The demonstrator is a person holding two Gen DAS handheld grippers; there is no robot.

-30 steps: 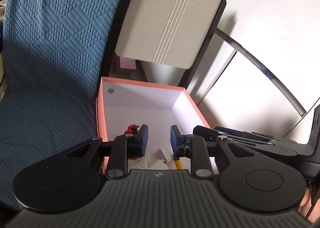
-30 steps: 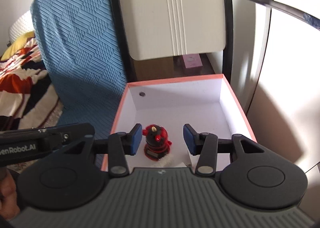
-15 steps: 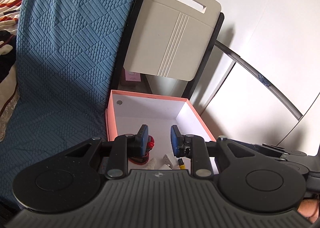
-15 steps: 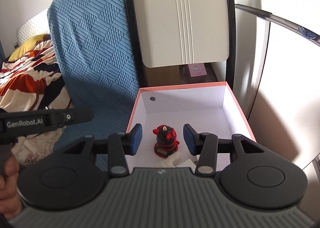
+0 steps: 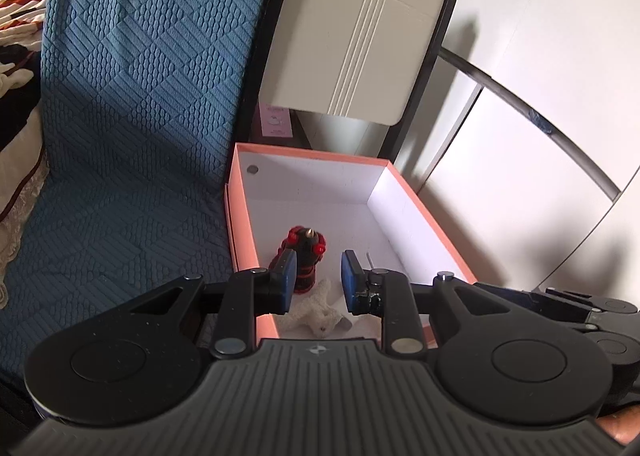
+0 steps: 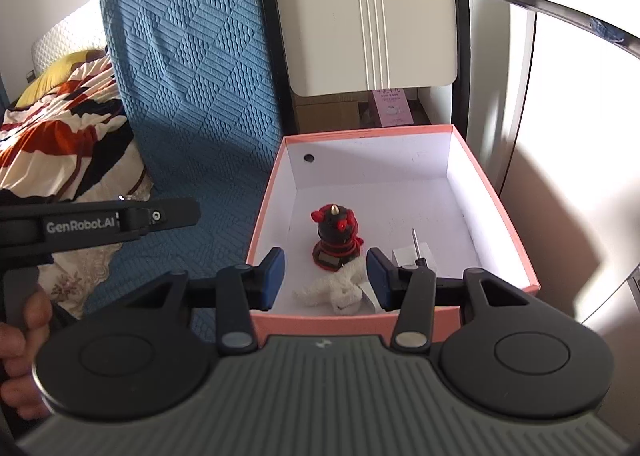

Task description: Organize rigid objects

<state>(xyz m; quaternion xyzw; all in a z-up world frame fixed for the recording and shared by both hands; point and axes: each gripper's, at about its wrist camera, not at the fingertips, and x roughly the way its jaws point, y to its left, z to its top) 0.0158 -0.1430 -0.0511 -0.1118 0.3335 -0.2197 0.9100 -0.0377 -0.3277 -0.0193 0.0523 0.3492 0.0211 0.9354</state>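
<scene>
A pink box (image 5: pixel 420 208) with a white inside stands on the floor; it also shows in the right wrist view (image 6: pixel 496 192). In it stand a black and red figurine (image 5: pixel 306 252) (image 6: pixel 336 236), a white fluffy toy (image 5: pixel 320 312) (image 6: pixel 340 288), a small white block (image 6: pixel 412 254) and a thin metal pin (image 6: pixel 416 244). My left gripper (image 5: pixel 316 282) is open and empty above the box's near end. My right gripper (image 6: pixel 326 276) is open and empty, also above the near edge.
A blue quilted cover (image 5: pixel 132 104) hangs left of the box. A beige board with a handle slot (image 5: pixel 356 44) leans behind it. A white wall and a curved dark rail (image 5: pixel 532 116) are on the right. A patterned blanket (image 6: pixel 56 128) lies far left.
Both grippers have pulled back and up from the box, so more of its inside shows. Both stay open and empty.
</scene>
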